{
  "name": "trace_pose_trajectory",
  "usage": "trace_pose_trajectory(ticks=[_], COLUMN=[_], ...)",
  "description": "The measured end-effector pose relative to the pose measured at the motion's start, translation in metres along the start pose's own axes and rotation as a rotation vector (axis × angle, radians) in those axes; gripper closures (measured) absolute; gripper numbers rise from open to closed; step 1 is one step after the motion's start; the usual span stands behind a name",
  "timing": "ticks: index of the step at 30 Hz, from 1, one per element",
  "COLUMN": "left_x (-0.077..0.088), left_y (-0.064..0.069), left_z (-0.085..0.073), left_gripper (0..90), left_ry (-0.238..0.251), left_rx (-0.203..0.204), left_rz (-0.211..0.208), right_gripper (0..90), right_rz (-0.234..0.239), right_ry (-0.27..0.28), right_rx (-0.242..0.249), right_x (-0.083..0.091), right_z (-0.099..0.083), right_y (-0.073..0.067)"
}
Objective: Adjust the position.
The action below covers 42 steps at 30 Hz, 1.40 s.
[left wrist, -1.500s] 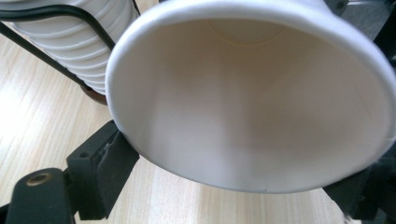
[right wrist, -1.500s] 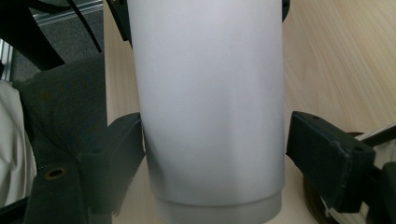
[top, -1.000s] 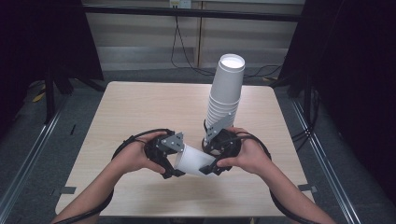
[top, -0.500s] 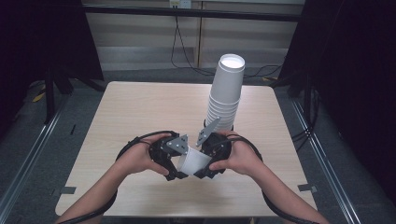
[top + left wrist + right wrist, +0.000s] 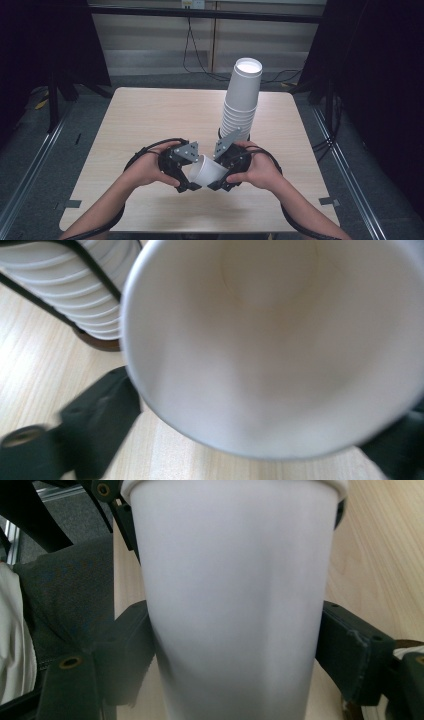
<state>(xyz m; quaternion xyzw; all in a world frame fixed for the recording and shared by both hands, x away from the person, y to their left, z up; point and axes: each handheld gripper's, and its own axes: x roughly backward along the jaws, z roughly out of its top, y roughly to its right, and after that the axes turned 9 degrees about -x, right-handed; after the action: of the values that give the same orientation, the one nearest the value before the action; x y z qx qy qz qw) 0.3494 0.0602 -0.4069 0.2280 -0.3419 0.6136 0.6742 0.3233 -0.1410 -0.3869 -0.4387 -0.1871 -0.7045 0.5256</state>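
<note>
Between both tools' jaws, paper cup (image 5: pixel 207 172), right tool (image 5: pixel 220 180) clamped.

The cup (image 5: pixel 206 173) held between the two grippers looks like white paper with a smooth, matt wall and a faintly sheened inside, the same stuff as the stack of cups (image 5: pixel 241 102) just beyond the right gripper (image 5: pixel 223 176). Both the right gripper and the left gripper (image 5: pixel 186 176) look like black matt plastic, slightly rough at the edges, with small brass-coloured metal inserts and a flat grey plate on top. The table (image 5: pixel 145 117) beneath them is pale wood-grain laminate, smooth with a low sheen.
</note>
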Motion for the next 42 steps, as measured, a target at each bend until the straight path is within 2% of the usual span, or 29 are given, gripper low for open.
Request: trace_pose_trajectory(ticks=[5, 8, 9, 14, 16, 18, 23, 26, 27, 34, 37, 40, 42], left_x=[0.005, 0.01, 0.01, 0.014, 0.015, 0.016, 0.017, 0.017, 0.017, 0.015, 0.015, 0.016, 0.016], left_y=[0.0, 0.0, 0.001, 0.001, 0.001, 0.0, -0.002, -0.002, -0.003, -0.003, -0.004, -0.004, -0.004], left_z=[-0.006, -0.007, -0.007, -0.007, -0.007, -0.006, -0.003, 0.0, 0.0, 0.002, 0.001, 0.001, 0.003], left_gripper=[2.9, 1.8, 1.7, 0.2, 0.0, 0.0, 0.0, 0.0, 0.0, 0.0, 0.0, 5.6, 9.2], left_ry=[0.057, 0.086, 0.1, 0.108, 0.126, 0.139, 0.172, 0.178, 0.17, 0.206, 0.211, 0.247, 0.24], left_rx=[0.02, 0.035, 0.041, 0.038, 0.045, 0.035, 0.072, 0.075, 0.061, 0.088, 0.086, 0.087, 0.077], left_rz=[0.013, -0.012, -0.018, -0.016, -0.021, -0.021, -0.028, -0.034, -0.032, -0.04, -0.038, -0.055, -0.042], right_gripper=[21.8, 21.7, 21.8, 21.7, 21.7, 21.6, 21.5, 21.4, 21.4, 21.2, 21.2, 21.0, 21.1], right_rz=[-0.003, 0.015, 0.007, 0.012, 0.009, 0.004, 0.006, 0.009, 0.011, 0.019, 0.029, 0.028, 0.023], right_ry=[0.022, 0.055, 0.068, 0.084, 0.088, 0.095, 0.099, 0.102, 0.106, 0.101, 0.107, 0.107, 0.108], right_rx=[0.015, 0.011, 0.016, 0.011, 0.006, 0.005, 0.008, 0.015, 0.021, 0.038, 0.037, 0.042, 0.039], right_x=[0.002, 0.004, 0.004, 0.005, 0.005, 0.006, 0.006, 0.006, 0.005, 0.003, 0.003, 0.002, 0.001], right_z=[-0.004, -0.006, -0.007, -0.011, -0.013, -0.014, -0.013, -0.012, -0.012, -0.009, -0.008, -0.007, -0.007], right_y=[0.001, 0.002, 0.002, 0.004, 0.005, 0.006, 0.006, 0.005, 0.006, 0.004, 0.004, 0.003, 0.003])
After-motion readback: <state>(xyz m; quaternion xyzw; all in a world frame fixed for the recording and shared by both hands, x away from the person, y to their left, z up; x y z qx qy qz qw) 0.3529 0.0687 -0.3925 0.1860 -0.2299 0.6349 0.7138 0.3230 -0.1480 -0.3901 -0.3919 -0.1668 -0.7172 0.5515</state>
